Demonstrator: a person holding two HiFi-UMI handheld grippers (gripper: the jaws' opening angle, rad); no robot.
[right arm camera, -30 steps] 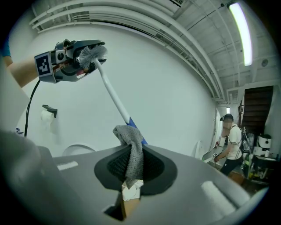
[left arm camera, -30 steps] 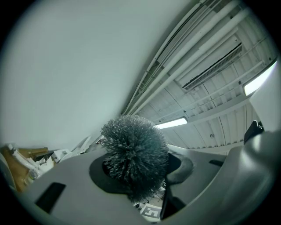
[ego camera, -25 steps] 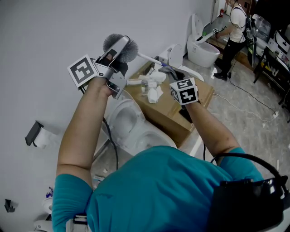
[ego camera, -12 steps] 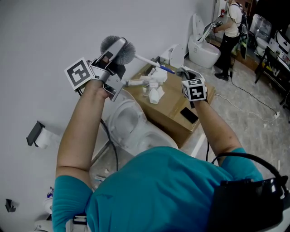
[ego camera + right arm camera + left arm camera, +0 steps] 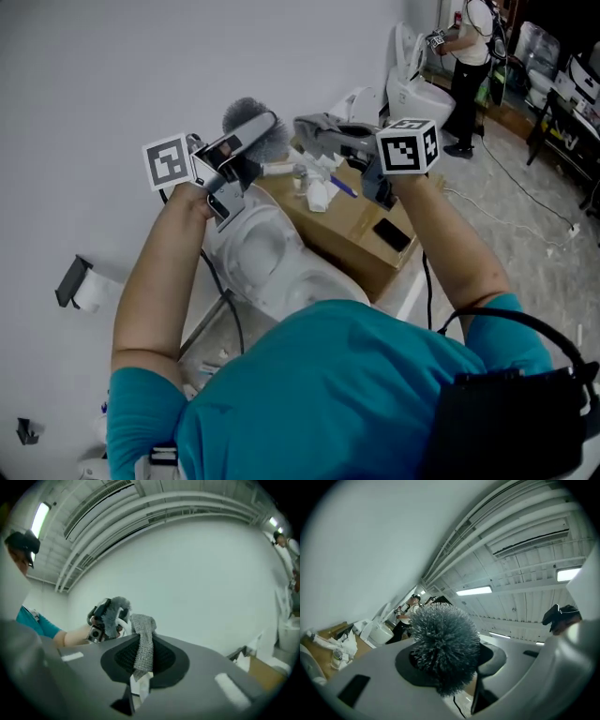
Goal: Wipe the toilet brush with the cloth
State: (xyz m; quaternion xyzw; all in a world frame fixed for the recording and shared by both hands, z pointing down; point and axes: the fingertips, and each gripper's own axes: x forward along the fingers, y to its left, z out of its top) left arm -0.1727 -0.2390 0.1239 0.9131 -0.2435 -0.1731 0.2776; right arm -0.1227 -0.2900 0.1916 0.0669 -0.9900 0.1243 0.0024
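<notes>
While the toilet brush (image 5: 246,111) is being held up over the toilet (image 5: 272,267) on the left, its grey bristle head is sticking out between the left gripper's (image 5: 242,142) jaws, which are clamping it. Just right of the bristles, the right gripper (image 5: 349,141) is pinching the grey cloth (image 5: 317,129), a fold draping forward. Beyond, a cardboard box (image 5: 361,225) is carrying white clutter. Far right, a person (image 5: 466,56) is standing at another toilet (image 5: 417,105).

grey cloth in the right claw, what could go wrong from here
The grey knitted cloth is pinched by only a narrow strip in the right claw, so rubbing may pull it free. The grey bristled toilet brush, gripped near its head by the left claw, might twist under pressure.
</notes>
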